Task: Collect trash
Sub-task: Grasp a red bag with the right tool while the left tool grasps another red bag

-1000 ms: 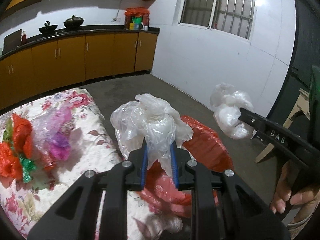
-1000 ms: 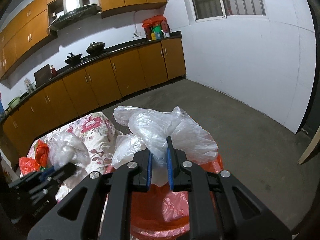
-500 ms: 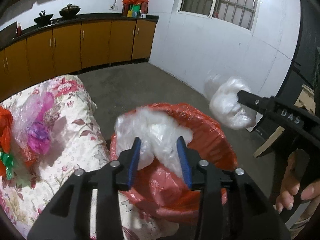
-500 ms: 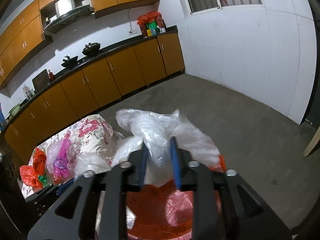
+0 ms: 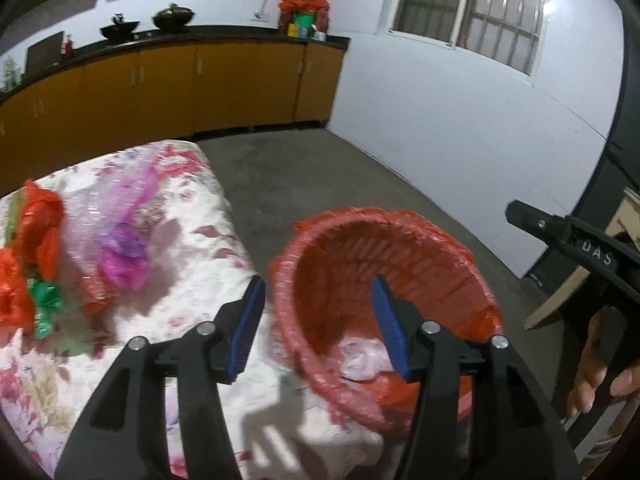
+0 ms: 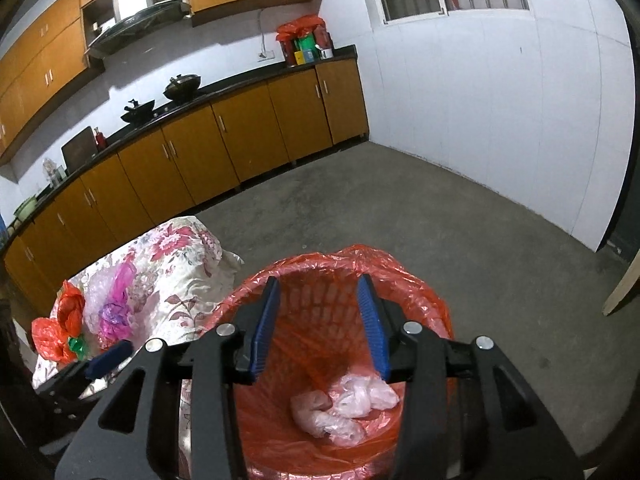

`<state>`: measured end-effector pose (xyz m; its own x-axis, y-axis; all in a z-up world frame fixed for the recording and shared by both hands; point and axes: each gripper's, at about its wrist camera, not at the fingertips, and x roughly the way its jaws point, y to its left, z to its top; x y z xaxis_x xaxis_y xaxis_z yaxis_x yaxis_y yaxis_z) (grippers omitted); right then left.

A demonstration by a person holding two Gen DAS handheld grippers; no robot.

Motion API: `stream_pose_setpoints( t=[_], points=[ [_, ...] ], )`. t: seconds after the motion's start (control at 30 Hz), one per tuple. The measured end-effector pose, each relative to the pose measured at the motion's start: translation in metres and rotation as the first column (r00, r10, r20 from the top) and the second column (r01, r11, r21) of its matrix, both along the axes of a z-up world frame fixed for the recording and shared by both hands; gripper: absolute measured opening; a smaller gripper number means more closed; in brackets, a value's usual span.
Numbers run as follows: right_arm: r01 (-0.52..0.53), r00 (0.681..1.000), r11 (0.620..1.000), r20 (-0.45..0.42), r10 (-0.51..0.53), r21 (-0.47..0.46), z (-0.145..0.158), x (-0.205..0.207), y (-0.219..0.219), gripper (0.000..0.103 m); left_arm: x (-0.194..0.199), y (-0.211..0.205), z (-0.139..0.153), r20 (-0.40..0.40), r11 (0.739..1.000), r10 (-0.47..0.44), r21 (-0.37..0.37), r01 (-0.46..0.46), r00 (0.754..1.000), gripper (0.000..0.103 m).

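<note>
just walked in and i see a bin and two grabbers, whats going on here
A person is clearing trash with a hand-held tool in each hand. Both the left tool and right tool hang over the red-lined bin, jaws opening with nothing between them. Clear plastic bags lie at its bottom. More crumpled bags wait on the floral-covered table.

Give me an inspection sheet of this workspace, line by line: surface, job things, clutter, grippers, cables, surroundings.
Surface: floral cloth over the table.
Job's things: red-lined bin beside it, clear plastic bags at its bottom.
Clutter: red, pink and green plastic scraps on the cloth.
Grippers: left gripper and right gripper above the bin, jaws opening, nothing between them.
Cables: one on the tiled wall.
Surroundings: orange cabinets, barred window.
</note>
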<state>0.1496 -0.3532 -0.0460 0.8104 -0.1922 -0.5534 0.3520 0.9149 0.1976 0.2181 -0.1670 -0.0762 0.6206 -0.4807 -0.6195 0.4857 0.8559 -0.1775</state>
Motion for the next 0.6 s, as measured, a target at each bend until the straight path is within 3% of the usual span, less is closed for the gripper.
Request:
stream_pose_setpoints(
  t=[0.33, 0.5, 0.6],
  points=[
    [-0.161, 0.987, 0.986, 0.004, 0.161, -0.050, 0.012, 0.017, 0.058, 0.042, -0.007, 0.072, 0.013, 0.098, 0.980, 0.189, 0.043, -0.194, 0.977, 0.071],
    [-0.280, 0.960, 0.958, 0.011, 0.281, -0.063, 0.016, 0.036, 0.104, 0.042, -0.006, 0.128, 0.014, 0.142, 0.944, 0.309, 0.075, -0.321, 0.940, 0.074],
    [-0.365, 0.930, 0.928, 0.017, 0.367, -0.071, 0.017, 0.051, 0.141, 0.051, -0.003, 0.164, 0.014, 0.154, 0.911, 0.387, 0.085, -0.403, 0.909, 0.075]
  ],
)
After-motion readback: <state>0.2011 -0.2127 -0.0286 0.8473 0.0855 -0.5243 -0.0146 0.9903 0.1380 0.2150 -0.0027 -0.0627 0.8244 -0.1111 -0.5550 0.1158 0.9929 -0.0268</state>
